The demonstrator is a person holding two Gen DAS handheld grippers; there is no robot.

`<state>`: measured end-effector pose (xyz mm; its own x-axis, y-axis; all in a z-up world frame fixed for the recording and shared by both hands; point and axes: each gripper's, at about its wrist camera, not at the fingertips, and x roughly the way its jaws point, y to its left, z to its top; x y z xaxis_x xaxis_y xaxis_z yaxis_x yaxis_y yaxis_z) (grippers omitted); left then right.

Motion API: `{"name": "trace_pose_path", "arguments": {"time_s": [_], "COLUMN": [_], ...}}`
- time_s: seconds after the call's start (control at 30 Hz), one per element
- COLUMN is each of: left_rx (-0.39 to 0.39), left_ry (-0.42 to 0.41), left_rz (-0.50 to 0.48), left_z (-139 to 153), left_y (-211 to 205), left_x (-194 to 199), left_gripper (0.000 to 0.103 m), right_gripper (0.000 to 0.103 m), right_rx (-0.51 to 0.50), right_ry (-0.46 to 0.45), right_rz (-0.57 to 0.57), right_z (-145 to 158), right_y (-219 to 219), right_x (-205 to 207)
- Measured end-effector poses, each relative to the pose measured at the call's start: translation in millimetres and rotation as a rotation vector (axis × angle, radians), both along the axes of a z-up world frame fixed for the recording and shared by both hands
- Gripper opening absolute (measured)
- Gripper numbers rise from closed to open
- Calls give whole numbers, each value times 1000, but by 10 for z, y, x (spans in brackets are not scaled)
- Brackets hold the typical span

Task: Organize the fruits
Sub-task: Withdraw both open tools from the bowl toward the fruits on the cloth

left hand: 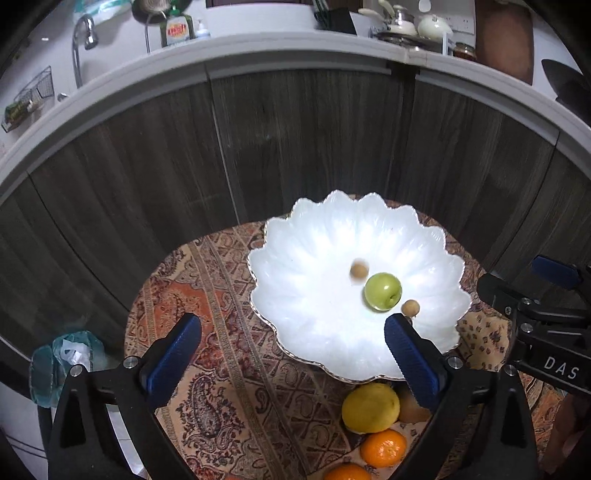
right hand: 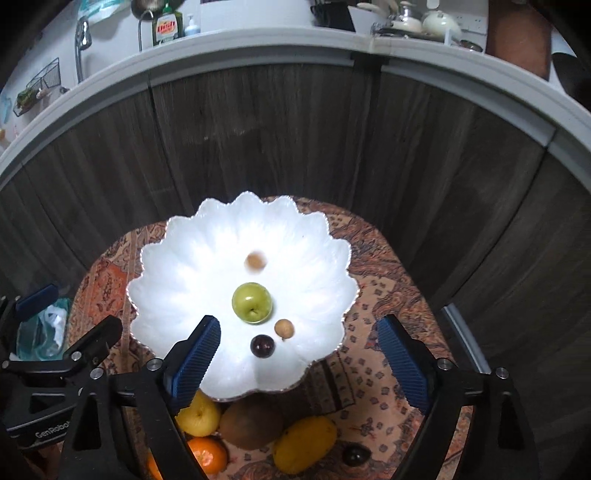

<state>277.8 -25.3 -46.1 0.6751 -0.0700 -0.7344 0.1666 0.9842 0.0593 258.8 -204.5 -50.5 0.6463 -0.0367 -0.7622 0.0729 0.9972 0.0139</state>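
Looking down both wrist cams at a white scalloped bowl (right hand: 184, 280) sitting on a small table w/ a patterned orange cloth (left hand: 229, 387), dark wood cabinet fronts (right hand: 295, 140) behind it.

Left gripper (left hand: 291, 358) — jaws spread wide, blue pads (left hand: 173, 358) well apart, nothing between them but cloth and the near-left rim of the bowl. Right gripper (right hand: 306, 362) likewise spread, nothing pinched; its left pad overlaps the bowl's near edge in view, right pad is over bare cloth. From the left cam I also see the right gripper's body at the far right edge.

Inside the bowl: a green apple (right hand: 252, 303) about centre, a small tan round fruit (right hand: 255, 261) on its far side (blurred), a second tan one (right hand: 284, 328) just near-right of the apple, and a dark plum-like fruit (right hand: 262, 346) nearer still, close to that second tan one. In the left cam the dark one is hidden behind the right pad.

Not in the bowl, on the cloth at the near side: a yellow fruit (left hand: 370, 407) tucked by the rim, a brown kiwi-like one (right hand: 251, 421) beside it, two oranges (left hand: 383, 448) nearest me, a yellow mango (right hand: 305, 444) to the right, and a small dark fruit (right hand: 355, 455) right of that.

Far back — countertop w/ a tap (left hand: 83, 40), a green dish-soap bottle (right hand: 168, 27), crockery.
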Motion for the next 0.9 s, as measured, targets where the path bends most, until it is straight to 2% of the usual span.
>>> {"name": "trace_pose_path", "arguments": {"time_s": [0.23,0.47,0.67,0.9], "left_rx": [-17,-12,-6,13], "left_ry": [-29,-67,-68,-41], "left_rz": [3,3,16,12], "left_z": [203,315,245,60], "left_y": [-34,-77,-146,-237], "left_x": [-233,-475,-659,-760], "left_gripper": [102,102,102,102], "right_gripper": [89,89,89,89], "right_rx": [-30,-33,-59,-51], "right_ry": [-65,-88,-72,-16], "right_rz": [-6,-13,-23,-49], "right_z": [266,371,302,39], "right_y": [-59,-136,-215,-374], "right_x": [-264,-482,-652,-752]}}
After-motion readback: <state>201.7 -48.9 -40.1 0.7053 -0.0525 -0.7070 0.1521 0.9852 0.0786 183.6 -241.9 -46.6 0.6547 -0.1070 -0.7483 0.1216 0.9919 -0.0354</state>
